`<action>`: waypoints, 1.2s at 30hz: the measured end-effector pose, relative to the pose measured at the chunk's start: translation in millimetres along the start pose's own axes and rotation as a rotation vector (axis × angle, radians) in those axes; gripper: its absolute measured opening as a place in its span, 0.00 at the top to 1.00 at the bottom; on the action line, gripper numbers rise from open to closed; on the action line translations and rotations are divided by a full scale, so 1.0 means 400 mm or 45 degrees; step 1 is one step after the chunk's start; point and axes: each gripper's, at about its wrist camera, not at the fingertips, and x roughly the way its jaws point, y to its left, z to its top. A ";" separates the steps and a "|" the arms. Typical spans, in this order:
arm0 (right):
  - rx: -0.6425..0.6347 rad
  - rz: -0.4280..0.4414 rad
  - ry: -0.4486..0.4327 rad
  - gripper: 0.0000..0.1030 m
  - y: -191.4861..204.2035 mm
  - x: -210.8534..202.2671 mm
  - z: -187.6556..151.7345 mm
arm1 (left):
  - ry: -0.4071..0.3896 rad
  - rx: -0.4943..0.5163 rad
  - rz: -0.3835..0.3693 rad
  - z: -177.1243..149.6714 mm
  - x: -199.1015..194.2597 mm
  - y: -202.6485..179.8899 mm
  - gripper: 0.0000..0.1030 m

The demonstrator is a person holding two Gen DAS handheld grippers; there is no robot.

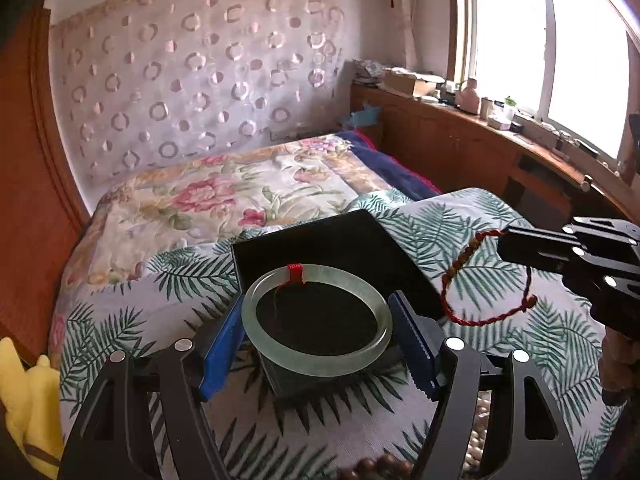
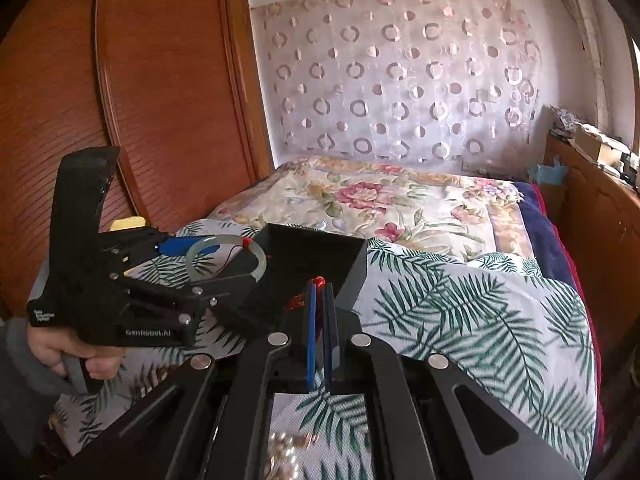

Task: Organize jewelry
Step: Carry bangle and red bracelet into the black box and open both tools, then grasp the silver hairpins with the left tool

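Note:
My left gripper (image 1: 318, 322) is shut on a pale green jade bangle (image 1: 316, 358) with a red thread wrap, held level over the near edge of an open black box (image 1: 340, 240) on the bed. From the right wrist view the bangle (image 2: 262, 264) sits in the left gripper (image 2: 224, 258) beside the box (image 2: 352, 272). My right gripper (image 2: 320, 292) is shut on a red cord bracelet (image 1: 480, 280) with brown beads, which hangs from it to the right of the box. Only red bits of the bracelet (image 2: 319, 280) show in the right wrist view.
The box rests on a palm-leaf quilt (image 2: 460, 312) over a floral bedspread (image 1: 224, 196). Dark wooden beads (image 1: 380, 466) and pale beads (image 2: 286, 452) lie near the bottom edges. A wooden wardrobe (image 2: 140, 100) stands left, a cluttered window ledge (image 1: 500, 120) right. A yellow object (image 1: 24, 400) lies at left.

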 end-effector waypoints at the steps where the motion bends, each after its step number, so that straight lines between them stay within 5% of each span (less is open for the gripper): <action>1: 0.000 0.002 0.004 0.97 -0.002 0.011 0.005 | 0.006 0.000 0.001 -0.001 0.006 0.002 0.34; 7: 0.006 0.036 0.001 0.97 -0.003 0.059 0.038 | -0.014 -0.015 -0.011 -0.009 -0.005 0.023 0.23; 22: -0.100 0.013 0.144 0.95 0.077 0.182 0.034 | -0.030 -0.105 0.047 -0.118 -0.111 0.118 0.20; 26: -0.135 -0.011 0.129 0.57 0.092 0.167 0.032 | -0.026 -0.136 0.054 -0.163 -0.139 0.131 0.20; 36: -0.121 -0.037 0.072 0.57 0.101 0.008 -0.042 | -0.036 -0.191 0.034 -0.227 -0.208 0.118 0.20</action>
